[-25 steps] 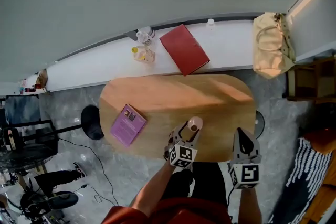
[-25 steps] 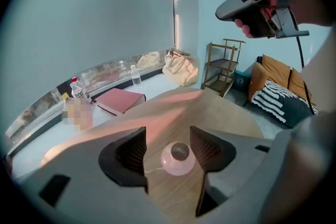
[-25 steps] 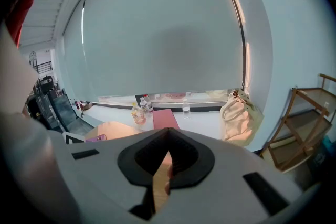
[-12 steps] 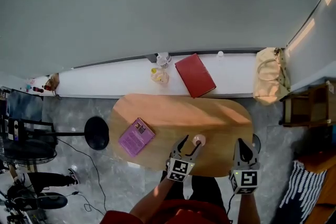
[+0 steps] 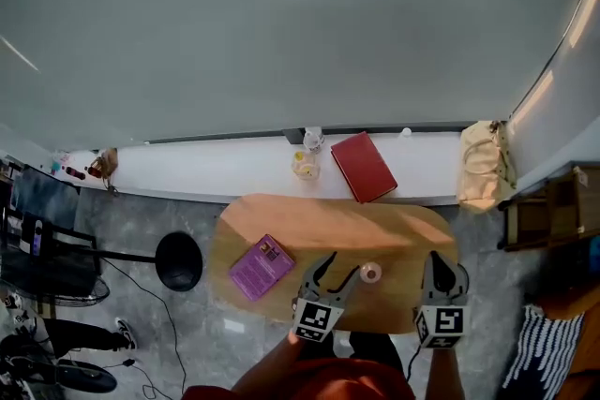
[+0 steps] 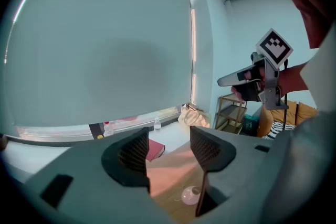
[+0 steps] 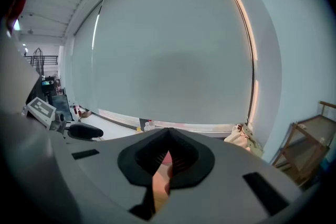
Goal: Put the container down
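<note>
We are holding the left gripper (image 5: 334,270) wide open, empty — the small pink container (image 5: 371,273) is sitting on the table (image 5: 309,218) at its 3 o'clock, nearer it than the right gripper (image 5: 441,269), jaws pressed together on nothing.

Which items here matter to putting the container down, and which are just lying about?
Job: container, standing on the table; left gripper, open next to it.
Lying about: purple book; red book; beige bag; right gripper, shut, idle.
</note>
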`<state>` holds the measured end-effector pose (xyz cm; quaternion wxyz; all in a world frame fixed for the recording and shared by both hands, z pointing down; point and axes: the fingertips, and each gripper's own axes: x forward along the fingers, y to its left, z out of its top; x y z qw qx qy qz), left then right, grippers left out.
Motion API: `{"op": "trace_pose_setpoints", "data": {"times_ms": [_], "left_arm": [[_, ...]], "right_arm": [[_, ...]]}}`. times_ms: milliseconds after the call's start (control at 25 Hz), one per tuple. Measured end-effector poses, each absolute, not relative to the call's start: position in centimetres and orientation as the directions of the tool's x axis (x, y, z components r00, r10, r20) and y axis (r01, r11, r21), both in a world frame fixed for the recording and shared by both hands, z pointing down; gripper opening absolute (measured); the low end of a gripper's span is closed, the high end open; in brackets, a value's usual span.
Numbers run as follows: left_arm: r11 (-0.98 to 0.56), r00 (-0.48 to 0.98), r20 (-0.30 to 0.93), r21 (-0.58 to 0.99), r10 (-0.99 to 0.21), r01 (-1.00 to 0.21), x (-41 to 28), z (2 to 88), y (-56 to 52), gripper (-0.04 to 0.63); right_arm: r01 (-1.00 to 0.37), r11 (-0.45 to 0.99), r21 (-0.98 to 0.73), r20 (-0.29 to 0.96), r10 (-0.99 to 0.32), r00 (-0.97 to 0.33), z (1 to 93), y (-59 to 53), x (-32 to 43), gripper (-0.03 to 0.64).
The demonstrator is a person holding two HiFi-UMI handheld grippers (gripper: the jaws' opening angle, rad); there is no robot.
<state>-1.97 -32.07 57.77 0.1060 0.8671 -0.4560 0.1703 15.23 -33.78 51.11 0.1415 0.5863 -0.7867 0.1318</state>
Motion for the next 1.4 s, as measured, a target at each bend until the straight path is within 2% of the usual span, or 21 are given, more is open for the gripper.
{"op": "trace_pose_setpoints", "data": {"times_ms": [800,1320,1400], "left_arm": [[-0.423,0.410,0.175,-0.040,-0.895,-0.905,-20.1,41.6,-34.5,0.242],[-0.411,0.405,0.098,-0.050,-0.909,-0.910,-22.6,38.6,-34.3,0.218],[-0.415,0.410,0.092,-0.051,-0.908,-0.908,-22.5,38.5,-34.2,0.170]], "right_arm": [[-0.957,0.289,0.021,0.211,-0.937,-0.278,40.5,-34.8,2.1,-0.005],[-0.955,0.292,0.047,0.162,-0.946,-0.281,38.6,-34.6,-0.2,-0.005],[-0.954,0.296,0.047,0.160,-0.945,-0.285,38.4,-34.5,-0.4,-0.005]]}}
